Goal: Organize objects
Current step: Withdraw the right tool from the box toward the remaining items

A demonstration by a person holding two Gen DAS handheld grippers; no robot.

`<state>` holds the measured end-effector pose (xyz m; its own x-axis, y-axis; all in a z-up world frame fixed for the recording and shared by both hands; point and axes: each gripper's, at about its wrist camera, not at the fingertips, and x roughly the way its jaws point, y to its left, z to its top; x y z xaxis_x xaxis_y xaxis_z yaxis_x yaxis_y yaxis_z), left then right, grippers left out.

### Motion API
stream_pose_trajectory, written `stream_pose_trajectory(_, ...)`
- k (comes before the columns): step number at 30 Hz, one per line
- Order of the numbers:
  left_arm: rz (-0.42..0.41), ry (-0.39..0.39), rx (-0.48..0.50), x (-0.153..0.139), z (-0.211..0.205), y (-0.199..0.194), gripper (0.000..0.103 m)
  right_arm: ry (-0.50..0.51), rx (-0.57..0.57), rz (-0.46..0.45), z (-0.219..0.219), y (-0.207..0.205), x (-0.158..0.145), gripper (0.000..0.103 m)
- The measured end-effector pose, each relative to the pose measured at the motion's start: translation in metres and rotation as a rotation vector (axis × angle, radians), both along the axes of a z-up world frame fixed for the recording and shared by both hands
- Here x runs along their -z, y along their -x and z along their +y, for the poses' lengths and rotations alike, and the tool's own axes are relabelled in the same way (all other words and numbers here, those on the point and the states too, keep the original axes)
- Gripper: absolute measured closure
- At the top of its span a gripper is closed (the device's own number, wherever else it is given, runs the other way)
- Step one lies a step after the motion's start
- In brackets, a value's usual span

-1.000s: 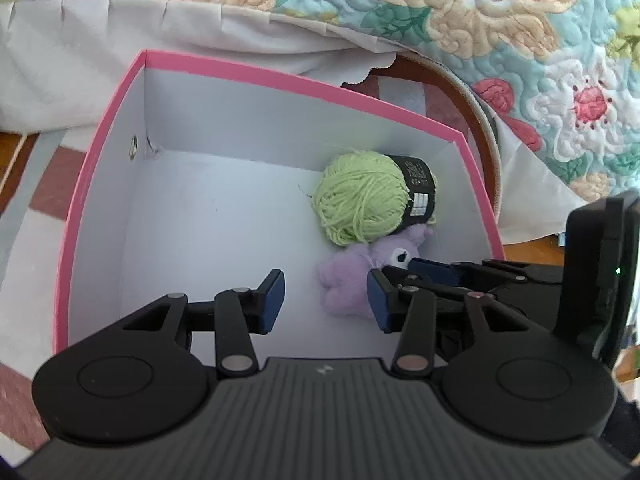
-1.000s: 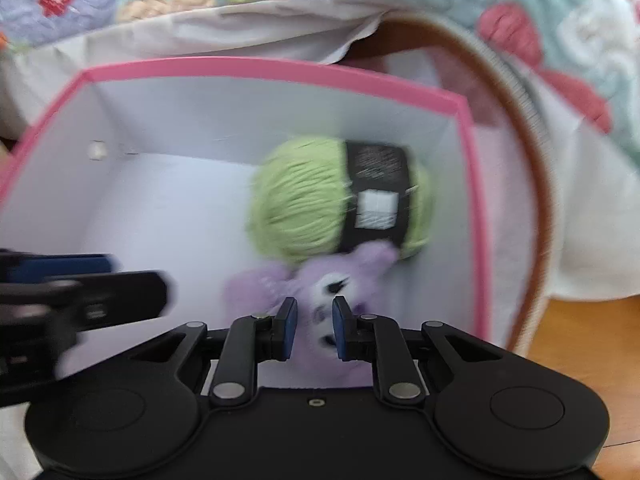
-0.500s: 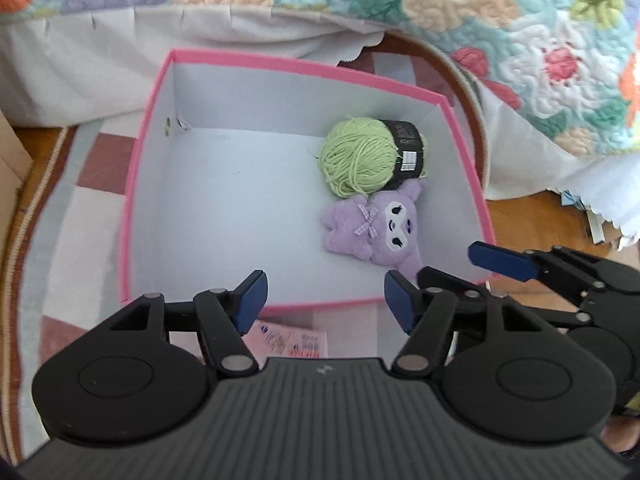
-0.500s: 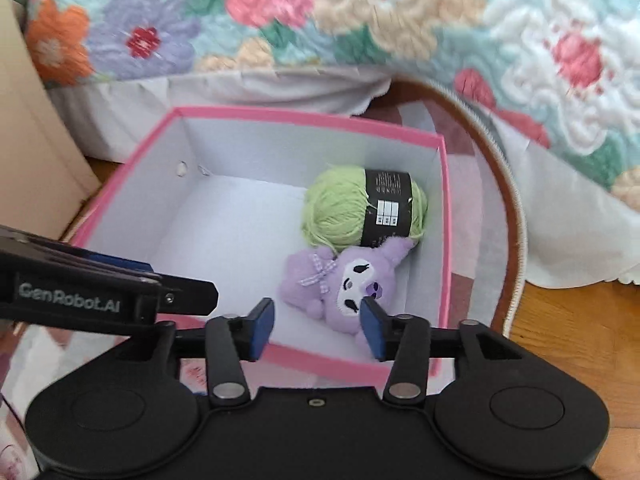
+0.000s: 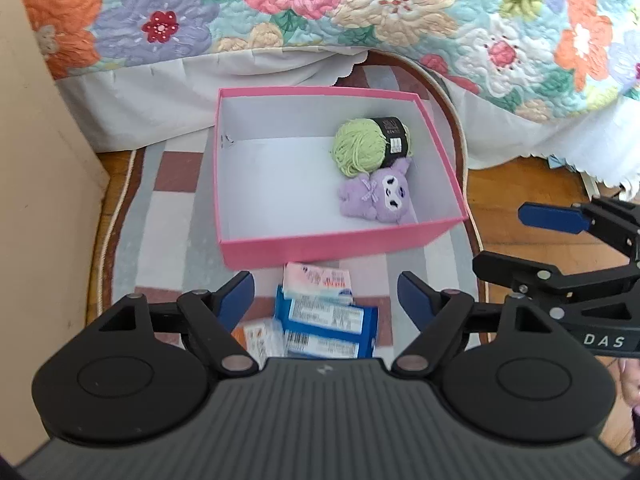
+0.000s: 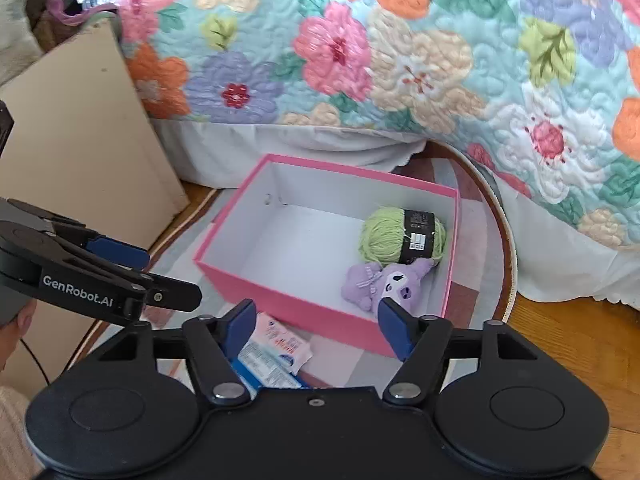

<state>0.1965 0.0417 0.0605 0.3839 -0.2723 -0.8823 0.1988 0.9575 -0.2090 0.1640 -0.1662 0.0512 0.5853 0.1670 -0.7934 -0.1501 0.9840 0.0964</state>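
Both my claws hang above the pink box (image 5: 320, 240), holding nothing.

My left claw (image 5: 326, 294) and right claw (image 6: 316, 324) are spreading wider, with nothing gripped between their blue pads. Inside the box, the green yarn ball (image 5: 366, 146) sits at the far right corner, and the purple plush toy (image 5: 376, 196) lies touching it on the near side. Just outside the box's near wall, on the rug (image 5: 168, 216), lie a pink packet (image 5: 316, 280) and blue packets (image 5: 328, 326).
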Motion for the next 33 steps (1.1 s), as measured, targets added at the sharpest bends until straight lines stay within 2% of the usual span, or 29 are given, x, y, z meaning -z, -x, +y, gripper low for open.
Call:
stream_pose_trajectory(5, 0.0, -0.018, 0.019, -0.017, 0.006, 0.026, 0.019, 0.032, -0.045, 0.017, 0.012, 0.023, -0.013, 0.022)
stream_pose_trajectory(7, 0.011, 0.001, 0.018, -0.024, 0.011, 0.035, 0.019, 0.047, -0.067, 0.028, 0.017, 0.031, -0.016, 0.02)
stream_pose_trajectory(11, -0.06, -0.055, 0.046, -0.041, 0.012, 0.059, 0.019, 0.064, -0.103, 0.059, 0.025, 0.045, -0.017, 0.019)
stream_pose_trajectory(15, -0.075, -0.05, 0.053, -0.051, 0.016, 0.076, 0.018, 0.063, -0.138, 0.088, 0.034, 0.06, -0.016, 0.019)
stream_pose_trajectory(21, -0.059, -0.047, 0.062, -0.05, 0.021, 0.095, 0.018, 0.035, -0.195, 0.124, 0.049, 0.083, -0.014, 0.016)
stream_pose_trajectory(24, -0.06, -0.046, 0.101, -0.049, 0.023, 0.104, 0.018, 0.021, -0.226, 0.139, 0.055, 0.091, -0.013, 0.015)
stream_pose_trajectory(29, -0.07, -0.076, 0.125, -0.049, 0.028, 0.113, 0.018, 0.004, -0.26, 0.159, 0.062, 0.096, -0.011, 0.014)
stream_pose_trajectory(33, -0.051, -0.06, 0.104, -0.037, 0.038, 0.111, 0.018, -0.014, -0.299, 0.157, 0.069, 0.096, -0.009, 0.014)
